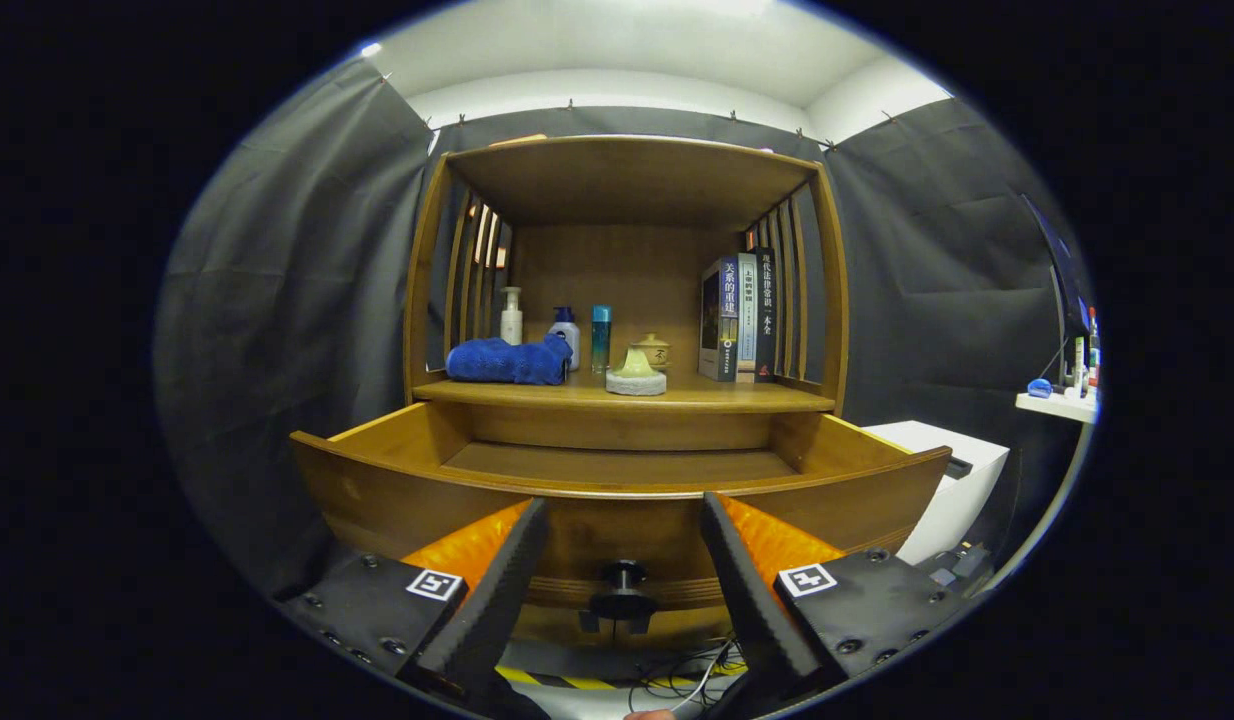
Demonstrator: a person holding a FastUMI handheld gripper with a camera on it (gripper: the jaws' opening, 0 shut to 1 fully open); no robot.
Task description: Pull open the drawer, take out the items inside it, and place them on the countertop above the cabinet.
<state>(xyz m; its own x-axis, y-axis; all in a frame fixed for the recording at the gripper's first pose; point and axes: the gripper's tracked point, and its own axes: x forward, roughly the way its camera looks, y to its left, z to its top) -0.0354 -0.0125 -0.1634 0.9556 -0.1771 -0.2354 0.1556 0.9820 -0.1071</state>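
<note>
The wooden cabinet's drawer (pixel 397 480) stands pulled out toward me, its bare wooden floor showing inside. Its black knob (pixel 623 590) sits on the drawer front, between my two fingers and slightly beyond them. My gripper (pixel 623 520) is open, with nothing held; its black ribbed fingers (pixel 507 580) flank the knob without touching it. On the countertop (pixel 737 398) above the drawer lie a folded blue towel (pixel 507 361), a white pump bottle (pixel 512 318), a white bottle with a blue cap (pixel 567 335), a slim teal bottle (pixel 601 338), and a pale ceramic teapot piece on a round stone coaster (pixel 636 375).
Several books (pixel 739 315) stand upright at the countertop's right end, against the slatted side. A small lidded jar (pixel 654 350) sits behind the coaster. A white box (pixel 962 480) stands right of the drawer. Cables (pixel 677 680) lie on the floor below. A shelf with small items (pixel 1062 395) is far right.
</note>
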